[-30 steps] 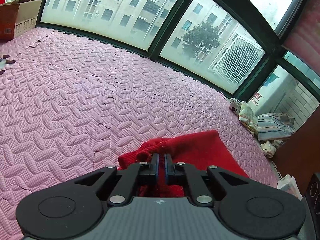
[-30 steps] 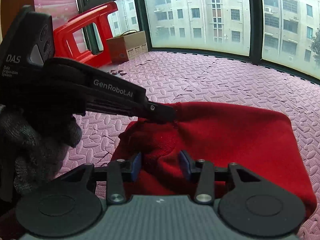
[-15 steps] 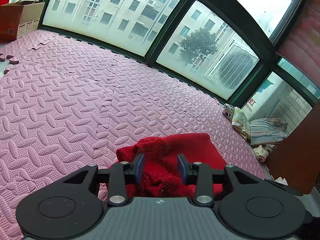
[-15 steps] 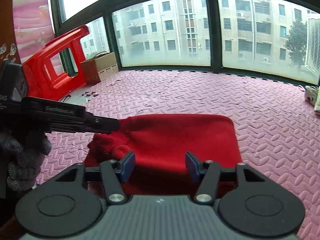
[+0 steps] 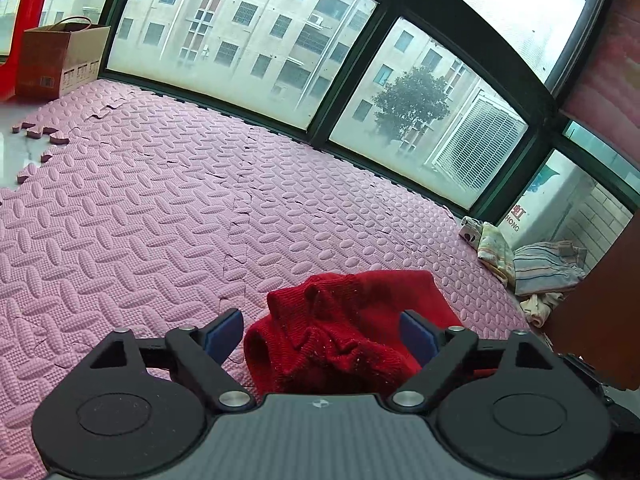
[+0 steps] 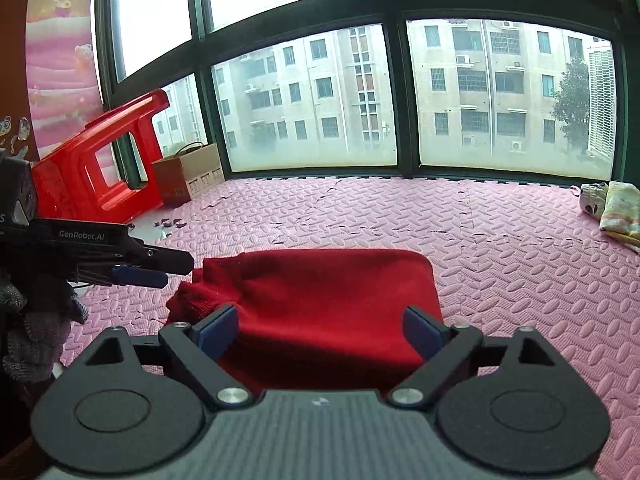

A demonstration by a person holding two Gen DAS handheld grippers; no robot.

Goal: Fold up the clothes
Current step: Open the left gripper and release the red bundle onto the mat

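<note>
Black claw (image 6: 320,330), blue pads (image 6: 218,328), grey knit glove (image 6: 32,332)

surface: pink foam puzzle mat (image 6: 500,264), embossed tiles, runs to the window wall
near centre: red sweater (image 6: 328,300), folded, flat on mat, bunched sleeve at its left end
far right: small pile of clothes (image 5: 532,268), striped and pale pieces, on mat edge
far left: cardboard box (image 6: 188,172), red plastic stool (image 6: 92,172) tipped over beside it
left edge: loose mat pieces (image 5: 40,136) on bare floor
</note>
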